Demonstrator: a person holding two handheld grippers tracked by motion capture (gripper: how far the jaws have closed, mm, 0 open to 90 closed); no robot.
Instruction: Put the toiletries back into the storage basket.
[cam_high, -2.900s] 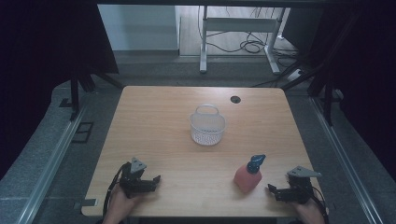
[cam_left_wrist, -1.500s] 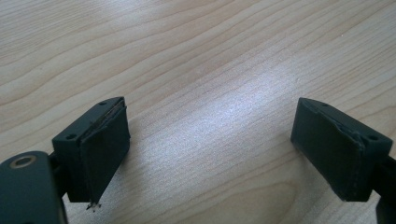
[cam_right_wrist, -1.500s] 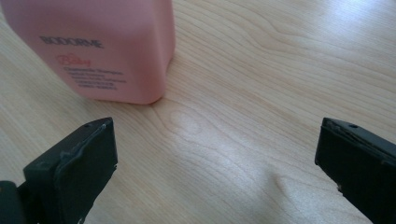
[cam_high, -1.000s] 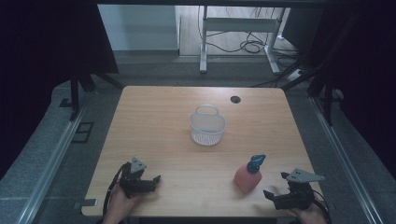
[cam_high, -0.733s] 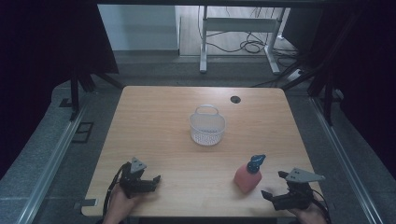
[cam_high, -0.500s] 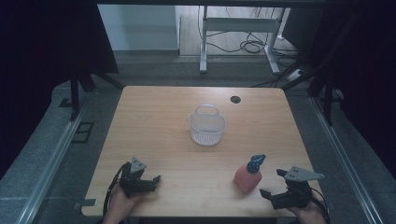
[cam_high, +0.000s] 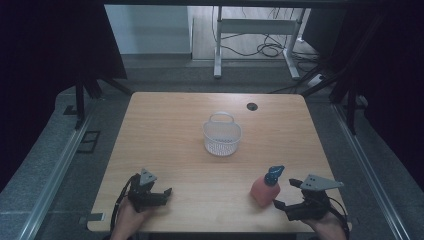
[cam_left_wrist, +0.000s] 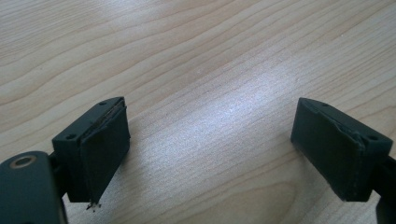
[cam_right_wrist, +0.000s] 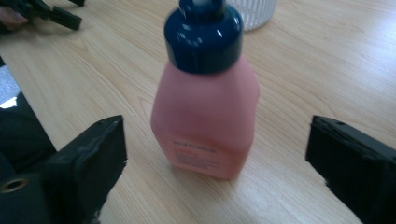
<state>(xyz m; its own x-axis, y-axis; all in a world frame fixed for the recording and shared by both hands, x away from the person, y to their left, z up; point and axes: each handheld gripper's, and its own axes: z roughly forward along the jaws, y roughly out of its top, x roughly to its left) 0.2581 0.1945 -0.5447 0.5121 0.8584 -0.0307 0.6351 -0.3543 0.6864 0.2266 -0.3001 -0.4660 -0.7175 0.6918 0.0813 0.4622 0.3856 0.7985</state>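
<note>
A: High view first. Right gripper (cam_high: 286, 206) at the near right edge of the wooden table (cam_high: 170, 130), pink bottle (cam_high: 265, 186) standing upright just ahead of its jaws and a little to their left. Closer to the bottle than 2.9 s ago — shifted inward, tips now nearly at the bottle's base. Touching?

B: Cannot tell from up there. Left gripper (cam_high: 161, 194) low on the table at the near left, in the same spot as in every earlier picture. White basket (cam_high: 222, 136) well ahead of both grippers, near the table's middle, unmoved. Small dark grommet (cam_high: 252, 106) beyond it, toward the far edge.

A: Left gripper view next. Jaws spread wide, left gripper (cam_left_wrist: 210, 154) with nothing between the pads but bare wood grain (cam_left_wrist: 201, 65). Holding nothing.

B: Agreed. Frayed edge on the left-hand pad, nothing more.

A: Right gripper view. Jaws wide apart, right gripper (cam_right_wrist: 217, 158) empty — bottle (cam_right_wrist: 205, 107) upright straight ahead, centred between the pads but beyond them, clear of both. Dark blue cap (cam_right_wrist: 203, 32) on top, small printed label low on the front, too blurred to read.

B: Ribbed white basket (cam_right_wrist: 254, 11) past the bottle, at the top edge. Other gripper (cam_right_wrist: 44, 11) far off at upper left, with a hand behind it.
</note>
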